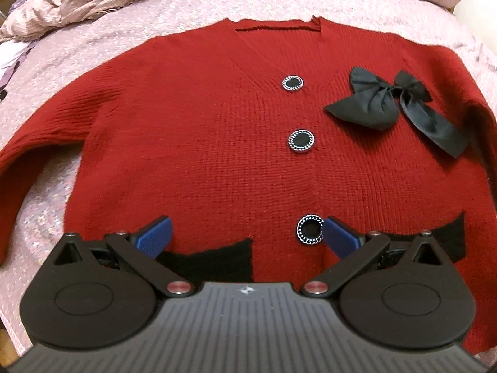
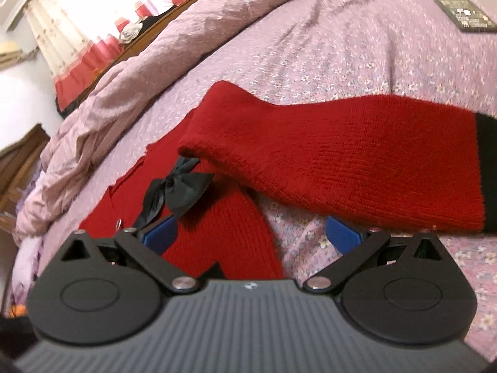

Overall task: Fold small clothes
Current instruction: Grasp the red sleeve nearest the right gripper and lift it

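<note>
A red cardigan (image 1: 198, 143) lies spread flat, front up, on the floral bedspread (image 1: 77, 56), filling the middle of my left wrist view. My left gripper (image 1: 247, 236) hangs over its lower hem at the bottom centre of the frame, jaws spread wide and holding nothing; the lowest button (image 1: 309, 228) sits just inside the right blue pad (image 1: 340, 237). A black bow (image 1: 394, 102) is pinned at the upper right of the chest.

In the right wrist view, my right gripper (image 2: 251, 236) is also wide open and empty at the lower centre. The cardigan's sleeve (image 2: 357, 168) stretches across the right half of the frame above it, its black cuff (image 2: 487, 174) at the right edge. A crumpled duvet (image 2: 155, 62) lies at upper left.
</note>
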`<move>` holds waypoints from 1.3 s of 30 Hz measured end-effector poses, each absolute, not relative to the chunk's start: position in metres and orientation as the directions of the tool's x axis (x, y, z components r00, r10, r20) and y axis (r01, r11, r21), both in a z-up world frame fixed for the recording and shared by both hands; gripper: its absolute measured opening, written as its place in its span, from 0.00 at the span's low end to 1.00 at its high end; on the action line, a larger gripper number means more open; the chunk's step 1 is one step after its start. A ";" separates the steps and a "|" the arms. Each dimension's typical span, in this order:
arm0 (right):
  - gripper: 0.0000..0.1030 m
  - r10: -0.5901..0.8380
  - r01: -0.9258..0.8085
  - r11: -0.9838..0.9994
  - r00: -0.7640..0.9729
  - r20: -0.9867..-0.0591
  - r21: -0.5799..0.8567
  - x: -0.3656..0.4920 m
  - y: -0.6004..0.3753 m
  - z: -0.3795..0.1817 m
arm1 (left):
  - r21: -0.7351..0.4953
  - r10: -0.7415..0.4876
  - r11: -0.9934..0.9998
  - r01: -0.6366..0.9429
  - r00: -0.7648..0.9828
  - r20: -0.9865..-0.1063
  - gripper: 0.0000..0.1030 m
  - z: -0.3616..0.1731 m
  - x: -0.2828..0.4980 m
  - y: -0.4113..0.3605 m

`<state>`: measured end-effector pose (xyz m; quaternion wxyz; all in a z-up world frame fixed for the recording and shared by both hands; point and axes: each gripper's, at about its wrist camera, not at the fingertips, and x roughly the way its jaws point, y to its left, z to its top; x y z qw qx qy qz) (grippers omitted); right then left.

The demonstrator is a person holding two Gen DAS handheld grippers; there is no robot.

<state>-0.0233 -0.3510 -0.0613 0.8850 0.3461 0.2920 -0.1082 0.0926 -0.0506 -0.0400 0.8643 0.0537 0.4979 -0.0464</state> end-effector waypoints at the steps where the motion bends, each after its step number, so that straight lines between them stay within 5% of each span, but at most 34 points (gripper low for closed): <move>1: 1.00 0.014 0.400 0.722 0.807 -0.590 0.565 -0.021 -0.354 -0.064 | 0.046 -0.028 0.989 0.137 0.497 -0.867 1.00 -0.042 0.094 -0.052; 30: 0.99 -0.028 0.400 0.335 0.909 -0.415 0.853 -0.038 -0.407 -0.106 | 0.026 -0.057 0.988 0.155 0.505 -0.861 1.00 -0.063 0.097 -0.055; 33: 0.81 -0.045 0.439 0.289 0.894 -0.446 0.851 -0.041 -0.413 -0.103 | 0.022 -0.061 0.987 0.156 0.505 -0.861 1.00 -0.062 0.097 -0.054; 37: 0.30 -0.083 0.470 0.317 0.879 -0.469 0.824 -0.045 -0.416 -0.099 | 0.027 -0.061 0.986 0.166 0.506 -0.860 1.00 -0.060 0.097 -0.054; 39: 0.21 -0.089 0.469 0.326 0.879 -0.468 0.821 -0.046 -0.421 -0.098 | 0.023 -0.067 0.985 0.170 0.503 -0.862 1.00 -0.058 0.098 -0.053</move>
